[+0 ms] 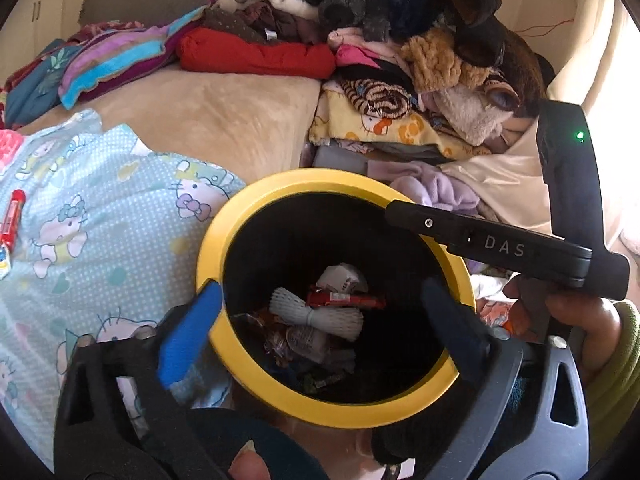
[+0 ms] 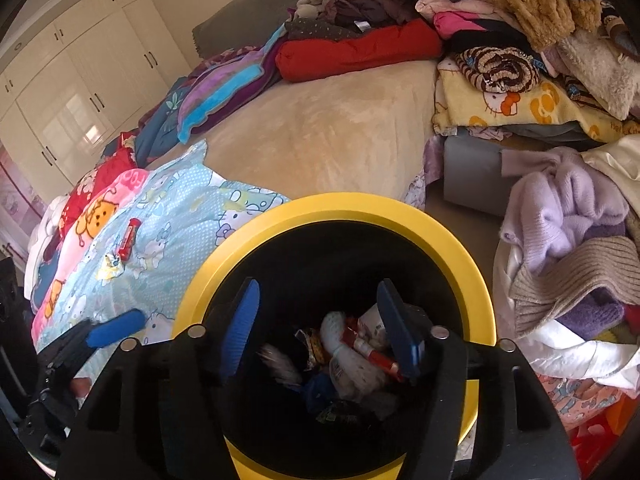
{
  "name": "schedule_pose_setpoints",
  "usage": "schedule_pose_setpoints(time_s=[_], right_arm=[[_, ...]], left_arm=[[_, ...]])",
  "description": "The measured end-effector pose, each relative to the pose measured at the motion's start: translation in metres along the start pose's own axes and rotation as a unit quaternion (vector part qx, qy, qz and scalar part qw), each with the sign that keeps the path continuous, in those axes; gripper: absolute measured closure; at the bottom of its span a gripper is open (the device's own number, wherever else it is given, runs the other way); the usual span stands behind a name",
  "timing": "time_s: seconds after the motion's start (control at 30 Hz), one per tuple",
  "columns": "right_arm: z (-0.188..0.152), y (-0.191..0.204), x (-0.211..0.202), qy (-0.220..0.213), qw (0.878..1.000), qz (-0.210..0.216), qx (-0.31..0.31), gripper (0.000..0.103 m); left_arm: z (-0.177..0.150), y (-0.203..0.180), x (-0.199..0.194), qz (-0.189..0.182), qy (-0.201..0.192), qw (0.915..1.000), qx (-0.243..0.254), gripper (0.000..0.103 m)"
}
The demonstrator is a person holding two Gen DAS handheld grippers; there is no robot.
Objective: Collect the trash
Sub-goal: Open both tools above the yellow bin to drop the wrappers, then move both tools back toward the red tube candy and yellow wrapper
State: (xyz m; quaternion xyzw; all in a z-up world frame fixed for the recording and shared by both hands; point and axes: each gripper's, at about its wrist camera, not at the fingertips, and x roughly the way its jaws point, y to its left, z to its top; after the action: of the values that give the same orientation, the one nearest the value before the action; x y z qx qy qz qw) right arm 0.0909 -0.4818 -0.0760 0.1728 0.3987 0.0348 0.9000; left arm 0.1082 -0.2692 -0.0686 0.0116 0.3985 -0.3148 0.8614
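Observation:
A black bin with a yellow rim [image 1: 208,248] [image 2: 340,208] stands against the bed. Inside it lie a white foam net [image 1: 316,312] [image 2: 344,344], a red wrapper [image 1: 344,300] [image 2: 376,356] and other crumpled scraps. My left gripper [image 1: 320,320] hangs over the bin's mouth, open wide, with nothing between its blue pads. My right gripper [image 2: 318,328] is also open and empty above the bin. Its black housing [image 1: 500,244] crosses the rim on the right, held by a hand [image 1: 560,312]. A red tube-shaped wrapper [image 1: 12,216] [image 2: 130,238] and a small crumpled wrapper [image 2: 110,264] lie on the light blue cartoon quilt [image 1: 100,220] [image 2: 180,208].
Heaps of clothes [image 1: 380,40] [image 2: 520,20] cover the back and right of the bed, with a red bundle [image 1: 256,56] among them. A lilac sweater [image 2: 568,204] lies right of the bin. The beige blanket [image 2: 320,132] spreads behind it. White wardrobes [image 2: 80,80] line the left wall.

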Motion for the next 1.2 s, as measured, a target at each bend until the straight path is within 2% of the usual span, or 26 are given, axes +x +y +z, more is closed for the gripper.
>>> schedule_pose_setpoints(time_s=[0.23, 0.5, 0.83, 1.2], right_arm=[[0.002, 0.008, -0.006, -0.015, 1.0, -0.004, -0.006, 0.034], [0.006, 0.033, -0.017, -0.035, 0.999, 0.011, -0.022, 0.031], [0.005, 0.07, -0.024, -0.047, 0.997, 0.03, -0.053, 0.029], [0.001, 0.112, -0.02, -0.041, 0.994, 0.051, -0.083, 0.028]], left_arm=[[0.001, 0.009, -0.017, 0.019, -0.021, 0.9995, -0.016, 0.01], [0.004, 0.029, -0.045, 0.055, -0.055, 0.9965, -0.029, 0.01], [0.006, 0.063, -0.077, 0.089, -0.092, 0.9901, -0.059, 0.01], [0.002, 0.105, -0.103, 0.124, -0.114, 0.9809, -0.097, 0.01]])
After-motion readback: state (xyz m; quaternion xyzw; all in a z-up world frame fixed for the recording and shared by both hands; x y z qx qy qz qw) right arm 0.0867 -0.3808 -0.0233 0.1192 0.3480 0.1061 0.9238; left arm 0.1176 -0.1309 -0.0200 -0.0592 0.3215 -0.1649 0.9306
